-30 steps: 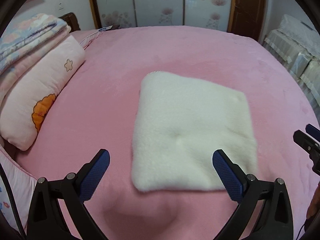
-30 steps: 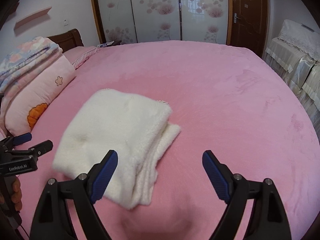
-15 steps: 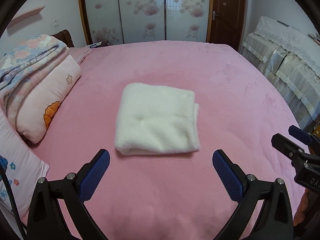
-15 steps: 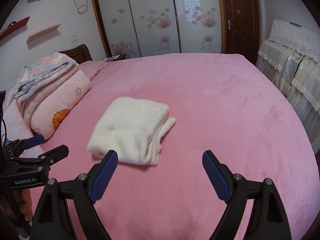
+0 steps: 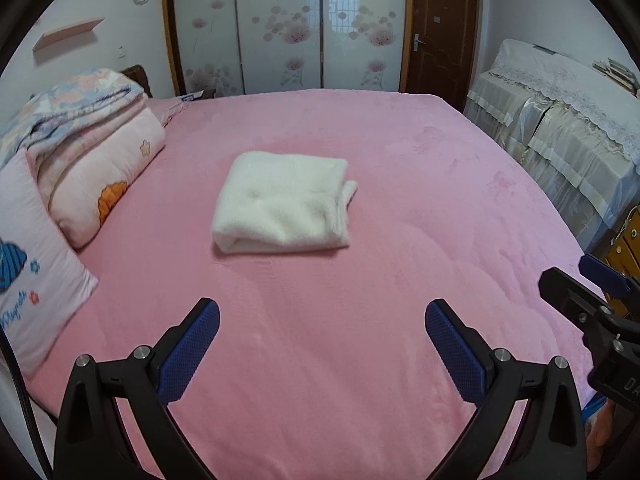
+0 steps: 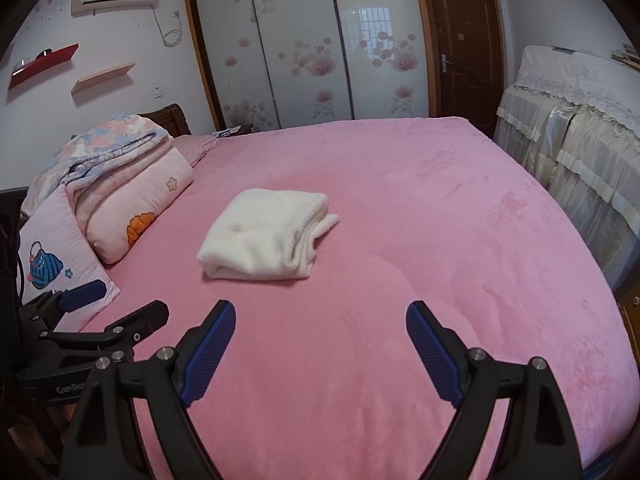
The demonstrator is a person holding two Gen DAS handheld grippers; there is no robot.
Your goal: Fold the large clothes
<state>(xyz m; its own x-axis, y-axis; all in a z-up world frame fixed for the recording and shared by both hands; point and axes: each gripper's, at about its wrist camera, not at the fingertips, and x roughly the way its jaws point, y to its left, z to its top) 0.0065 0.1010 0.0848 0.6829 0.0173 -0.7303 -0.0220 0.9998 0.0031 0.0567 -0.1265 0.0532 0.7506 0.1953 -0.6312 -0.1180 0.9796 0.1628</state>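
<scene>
A white fleece garment (image 5: 282, 204) lies folded into a compact rectangle in the middle of the pink bed (image 5: 380, 320); it also shows in the right wrist view (image 6: 266, 236). My left gripper (image 5: 322, 344) is open and empty, well back from the garment near the bed's front edge. My right gripper (image 6: 320, 344) is open and empty, also well back from it. The left gripper shows at the left of the right wrist view (image 6: 116, 308), and the right gripper at the right of the left wrist view (image 5: 576, 280).
Folded quilts and pillows (image 5: 92, 160) are stacked along the bed's left side. A cloth-covered cabinet (image 5: 560, 128) stands to the right of the bed. Wardrobe doors (image 5: 280, 28) and a brown door (image 5: 440, 28) are behind.
Both grippers have pulled back and up from the folded garment, which now lies farther away and smaller in both views. Both stay open.
</scene>
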